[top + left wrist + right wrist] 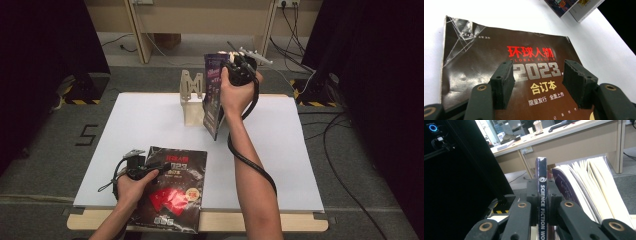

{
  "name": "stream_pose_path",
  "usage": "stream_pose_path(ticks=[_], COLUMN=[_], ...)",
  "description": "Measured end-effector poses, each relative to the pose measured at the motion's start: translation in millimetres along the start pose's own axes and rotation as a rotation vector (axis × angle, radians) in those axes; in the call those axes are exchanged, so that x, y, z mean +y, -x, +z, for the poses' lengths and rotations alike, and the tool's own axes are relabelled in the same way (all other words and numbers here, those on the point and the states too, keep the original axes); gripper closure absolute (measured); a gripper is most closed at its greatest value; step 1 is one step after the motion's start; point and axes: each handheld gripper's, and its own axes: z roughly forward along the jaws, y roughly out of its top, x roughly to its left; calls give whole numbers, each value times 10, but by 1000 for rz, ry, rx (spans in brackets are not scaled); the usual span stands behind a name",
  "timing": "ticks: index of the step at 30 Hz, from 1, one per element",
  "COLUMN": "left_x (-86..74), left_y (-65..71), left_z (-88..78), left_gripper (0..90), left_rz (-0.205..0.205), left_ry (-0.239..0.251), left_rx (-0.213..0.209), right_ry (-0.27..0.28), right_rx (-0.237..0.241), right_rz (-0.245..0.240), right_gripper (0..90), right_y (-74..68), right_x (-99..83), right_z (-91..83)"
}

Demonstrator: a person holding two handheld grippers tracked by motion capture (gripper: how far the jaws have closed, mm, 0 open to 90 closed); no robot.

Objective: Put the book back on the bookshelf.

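Note:
A dark brown magazine (172, 187) (486, 67) with a red title and "2023" on the cover lies flat at the table's front edge. My left gripper (142, 167) (539, 77) hovers low over its cover, open, with nothing between the pads (504, 80). A purple science fiction magazine (214, 95) (541, 192) stands upright near the middle back, its lower corner on the table. My right gripper (227, 70) (541, 202) is shut on its spine near the top, and the loose pages (591, 187) fan out to one side.
A wooden book stand (191, 97) stands just left of the upright magazine on the white tabletop (280, 150). Black curtains flank the table. Cables (340, 130) run over the floor at the right, and a desk (574, 142) stands behind.

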Motion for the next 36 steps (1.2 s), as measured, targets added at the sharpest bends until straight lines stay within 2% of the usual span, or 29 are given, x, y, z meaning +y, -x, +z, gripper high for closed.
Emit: stream_pose_path(ticks=[5,14,16,36], left_x=[-7,-30,-26,-9], left_y=[10,17,19,10], left_z=[4,47,41,26], left_gripper=[413,414,414,414], left_rz=[4,10,8,5], left_ry=[-2,-16,-13,-9], left_rx=[0,-3,-4,0], right_ry=[3,5,9,3], right_rx=[-7,-12,-17,-16], right_rz=[-15,-11,-30,-30], right_gripper=[843,843,843,843], right_y=[-10,7,-12,-48], right_x=[5,33,30,42], right_z=[11,43,43,146])
